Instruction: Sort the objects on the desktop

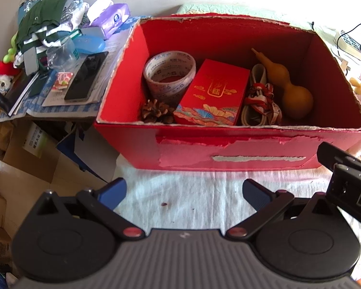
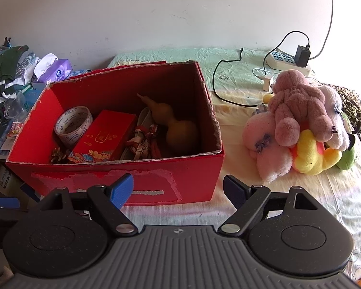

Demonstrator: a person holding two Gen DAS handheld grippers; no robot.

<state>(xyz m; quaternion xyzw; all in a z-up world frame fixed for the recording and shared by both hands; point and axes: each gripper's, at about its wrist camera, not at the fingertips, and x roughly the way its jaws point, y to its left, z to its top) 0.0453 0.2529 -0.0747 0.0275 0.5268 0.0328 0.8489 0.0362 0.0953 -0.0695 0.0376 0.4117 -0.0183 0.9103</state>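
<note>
A red cardboard box point(image 1: 228, 149) point(image 2: 192, 178) stands open on the bed. Inside lie a tape roll point(image 1: 169, 74) point(image 2: 72, 125), a small red gift box point(image 1: 214, 91) point(image 2: 103, 137), a pine cone point(image 1: 156, 112), a gourd point(image 1: 288, 86) point(image 2: 178, 125) and a bundle of red and white ribbon point(image 1: 262, 101) point(image 2: 144, 142). My left gripper point(image 1: 184, 193) is open and empty in front of the box. My right gripper point(image 2: 178, 189) is open and empty too, near the box's front right corner. Part of the right gripper point(image 1: 344, 175) shows in the left wrist view.
Plush toys point(image 2: 300, 125) are piled on the bed right of the box. A power strip with a charger point(image 2: 291, 60) and cables lies behind them. Left of the box a small table point(image 1: 60, 115) carries a phone point(image 1: 86, 79), tissues point(image 1: 110, 16), clothes and small items. Cardboard boxes point(image 1: 24, 163) sit on the floor.
</note>
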